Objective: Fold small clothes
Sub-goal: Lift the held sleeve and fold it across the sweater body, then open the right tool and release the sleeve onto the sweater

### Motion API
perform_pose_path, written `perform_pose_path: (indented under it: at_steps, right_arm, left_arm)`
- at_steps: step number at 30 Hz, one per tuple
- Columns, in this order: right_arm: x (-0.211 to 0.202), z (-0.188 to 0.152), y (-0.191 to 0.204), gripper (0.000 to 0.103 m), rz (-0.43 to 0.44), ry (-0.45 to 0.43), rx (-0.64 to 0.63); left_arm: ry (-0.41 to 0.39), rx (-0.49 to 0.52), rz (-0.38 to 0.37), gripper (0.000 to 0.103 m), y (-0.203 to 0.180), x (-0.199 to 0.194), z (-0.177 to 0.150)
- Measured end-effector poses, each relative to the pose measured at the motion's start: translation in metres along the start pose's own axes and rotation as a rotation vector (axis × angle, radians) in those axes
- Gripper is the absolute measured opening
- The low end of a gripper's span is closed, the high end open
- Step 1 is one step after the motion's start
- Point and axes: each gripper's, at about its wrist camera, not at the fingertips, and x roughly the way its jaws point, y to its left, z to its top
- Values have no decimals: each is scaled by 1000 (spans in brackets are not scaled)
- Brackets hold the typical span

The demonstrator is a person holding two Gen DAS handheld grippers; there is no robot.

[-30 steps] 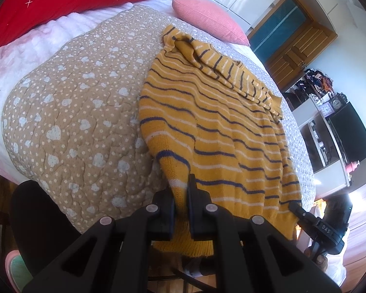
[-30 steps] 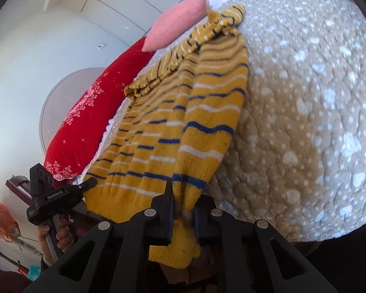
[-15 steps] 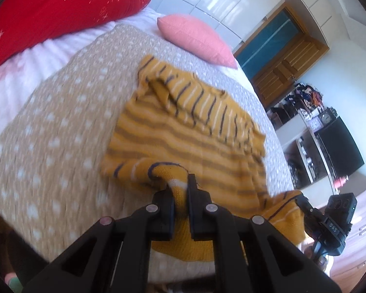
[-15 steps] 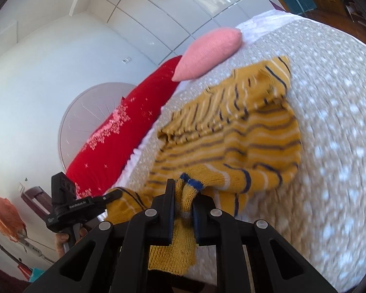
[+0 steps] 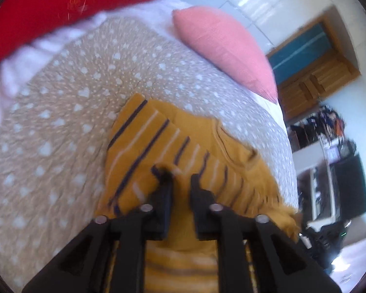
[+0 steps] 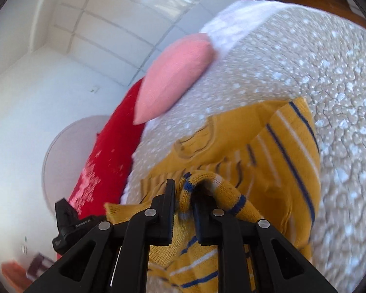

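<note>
A dotted beige quilt (image 5: 61,127) carries a striped mustard sweater (image 5: 158,141) and pink pillow (image 5: 222,46).

A bed (image 5: 68,112) under a beige heart-print quilt carries a pink cushion (image 5: 222,48) and a red pillow (image 5: 61,7) at its far edge. Glossy white panelled wall (image 6: 105,19), wooden doors (image 5: 314,83), bright daylight.

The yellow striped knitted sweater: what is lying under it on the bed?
Under the yellow striped knitted sweater lies the beige quilted bedspread with white hearts. The part of it below the folded sweater is covered and cannot be seen.
</note>
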Motion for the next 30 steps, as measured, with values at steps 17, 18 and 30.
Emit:
perform_pose_path:
  at_steps: [17,18,30]
  right_arm:
    - [-43,-4,-9,81,-192,-29,-212]
    - [-49,-12,-11,81,-204,-26,-231]
    - [-33,-44,-44,21,-206,96,-164]
  left_arm:
    - [-58,316,134,72,27,-37,-14]
    - [-58,329,128,78,33,-41,-21]
    - [120,304,139,30,47,-3,-41]
